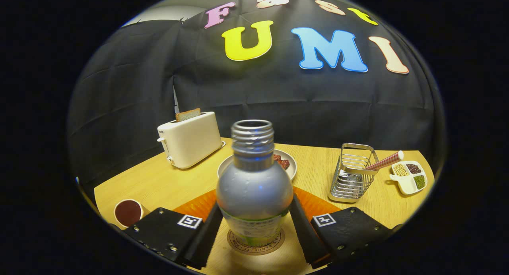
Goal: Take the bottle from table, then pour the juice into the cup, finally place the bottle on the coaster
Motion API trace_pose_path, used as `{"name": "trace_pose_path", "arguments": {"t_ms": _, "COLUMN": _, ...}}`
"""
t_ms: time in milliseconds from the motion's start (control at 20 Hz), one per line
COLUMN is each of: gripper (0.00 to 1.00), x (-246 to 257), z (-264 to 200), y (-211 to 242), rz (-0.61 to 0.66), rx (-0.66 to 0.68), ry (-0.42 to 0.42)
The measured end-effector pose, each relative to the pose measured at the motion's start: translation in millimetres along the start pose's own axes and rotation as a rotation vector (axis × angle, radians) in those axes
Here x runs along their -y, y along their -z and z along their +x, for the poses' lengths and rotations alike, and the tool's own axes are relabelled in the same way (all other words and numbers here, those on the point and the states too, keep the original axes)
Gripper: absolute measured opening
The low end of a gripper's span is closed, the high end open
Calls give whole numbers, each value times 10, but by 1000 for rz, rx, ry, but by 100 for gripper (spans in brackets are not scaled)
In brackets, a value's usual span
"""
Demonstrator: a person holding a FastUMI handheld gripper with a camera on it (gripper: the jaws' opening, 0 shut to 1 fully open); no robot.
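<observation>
1. Far left, a paper cup [128, 212] sits near the table's [167, 183] edge, dark liquid filling it close to the brim, just beside the outer side of the left finger's block.
2. Behind it, a cream toaster [190, 140] stands toward the back of the wooden table, a slice of bread [188, 114] poking up from its slot.
3. Centre stage: the gripper [254, 227] has its 2 fingers [203, 237] parted about a bottle's width, one on each flank of the bottle [253, 187]. Both look to be touching its lower body, though I cannot tell how firmly they press.
4. The bottle is upright, cap off, threaded neck open, silvery body with a pale label low down. Its base is on or just above the round coaster [257, 243] between the fingers; contact is hard to call from here.
5. An orange mat [314, 205] peeks out on both sides behind the bottle.
6. Just beyond, a shallow plate [292, 167] carries some reddish pieces of food [281, 162].
7. Moving right, a wire metal basket [353, 173] stands upright with a red-and-white checked stick [383, 161] leaning out of it.
8. Far right, a small white divided dish [409, 177] holds separate portions of beans and grains.
</observation>
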State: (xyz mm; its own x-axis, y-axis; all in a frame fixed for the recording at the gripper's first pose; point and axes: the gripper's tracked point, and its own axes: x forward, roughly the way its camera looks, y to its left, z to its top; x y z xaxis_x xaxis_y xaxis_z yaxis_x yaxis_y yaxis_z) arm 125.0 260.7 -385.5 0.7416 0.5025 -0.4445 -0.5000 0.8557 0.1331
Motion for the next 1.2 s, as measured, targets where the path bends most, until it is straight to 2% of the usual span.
{"name": "trace_pose_path", "arguments": {"t_ms": 50, "gripper": 95, "x": 1, "z": 8, "y": -22, "rz": -4, "rx": 7, "ry": 1}}
{"name": "trace_pose_path", "arguments": {"t_ms": 100, "gripper": 99, "x": -17, "z": -7, "y": -69, "rz": -9, "rx": 17, "ry": 1}}
{"name": "trace_pose_path", "arguments": {"t_ms": 350, "gripper": 100, "x": -93, "z": -182, "y": -338, "rz": -16, "rx": 75, "ry": 13}}
{"name": "trace_pose_path", "arguments": {"t_ms": 600, "gripper": 99, "x": -54, "z": -629, "y": -997, "rz": -7, "rx": 198, "ry": 93}}
{"name": "trace_pose_path", "arguments": {"t_ms": 750, "gripper": 99, "x": 96, "z": -1006, "y": -1485, "rz": -9, "rx": 274, "ry": 174}}
{"name": "trace_pose_path", "arguments": {"t_ms": 1050, "gripper": 99, "x": 515, "z": -1981, "y": -2346, "rz": -10, "rx": 327, "ry": 387}}
{"name": "trace_pose_path", "arguments": {"t_ms": 1200, "gripper": 99, "x": 662, "z": -2496, "y": -2790, "rz": -24, "rx": 372, "ry": 453}}
